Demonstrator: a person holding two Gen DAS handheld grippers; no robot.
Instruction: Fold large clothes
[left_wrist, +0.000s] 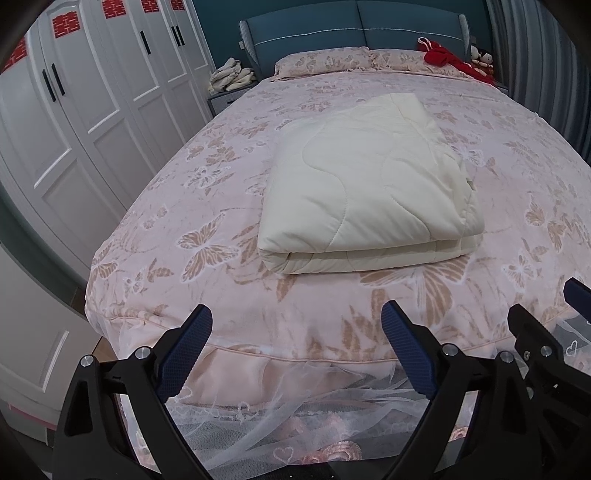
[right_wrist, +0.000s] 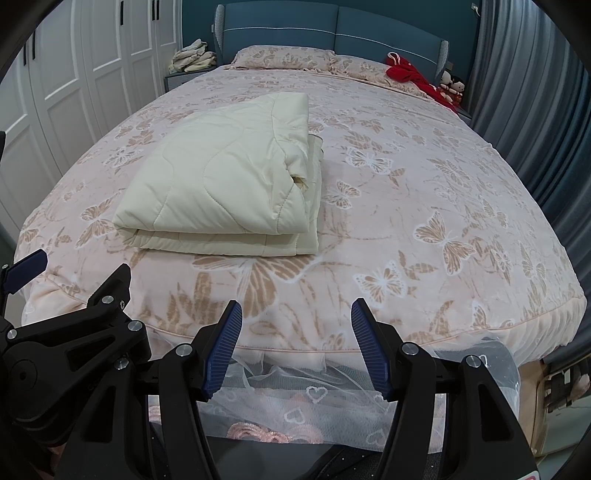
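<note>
Since the cream quilted comforter already lay folded mid-bed on the pink butterfly-print bedspread | folding looked abt done | left gripper & right gripper both spread, empty, at bed's foot.

Bedroom. A bed fills the centre, covered by a pink spread printed with tan butterflies; a sheer lace valance with heart motifs hangs at its foot. Padded blue headboard against a dark teal wall. Two matching pillows lie at the head. White panelled wardrobe with black handles and red paper decals stands along one side. Grey pleated curtains hang on the opposite side. Bedside cabinet carries a heap of pale cloth. Red fabric and small dolls occupy the far corner. Lighting even.
</note>
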